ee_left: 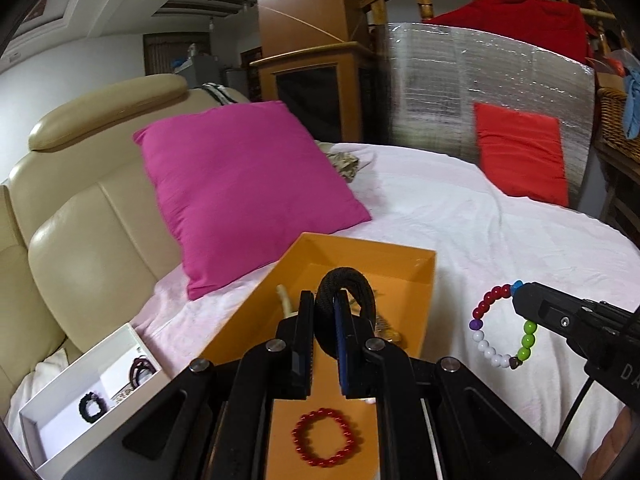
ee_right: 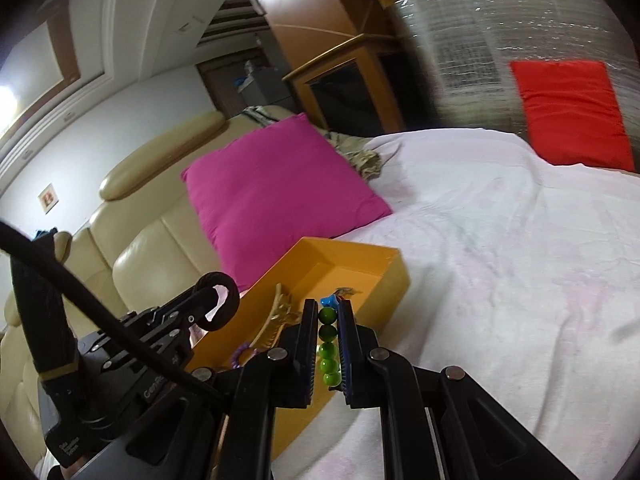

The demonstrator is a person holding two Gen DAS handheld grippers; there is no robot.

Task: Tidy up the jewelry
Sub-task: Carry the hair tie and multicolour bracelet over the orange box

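My left gripper (ee_left: 323, 308) is shut on a black hair tie (ee_left: 347, 280) and holds it above the orange box (ee_left: 426, 280). It also shows in the right wrist view (ee_right: 214, 304) with the black hair tie (ee_right: 224, 280). A red bead bracelet (ee_left: 326, 437) lies in the box, with gold pieces (ee_right: 278, 320) beside it. My right gripper (ee_right: 327, 320) is shut on a multicoloured bead bracelet (ee_right: 328, 344) and holds it over the box's right side. The bracelet (ee_left: 486, 332) hangs from the right gripper (ee_left: 520, 292) in the left wrist view.
A white box (ee_left: 48, 400) with dark hair ties stands at the lower left. A pink cushion (ee_left: 244, 188) leans on the beige sofa (ee_left: 88, 248). A red cushion (ee_left: 524, 152) lies at the far right on the white sheet (ee_left: 460, 216).
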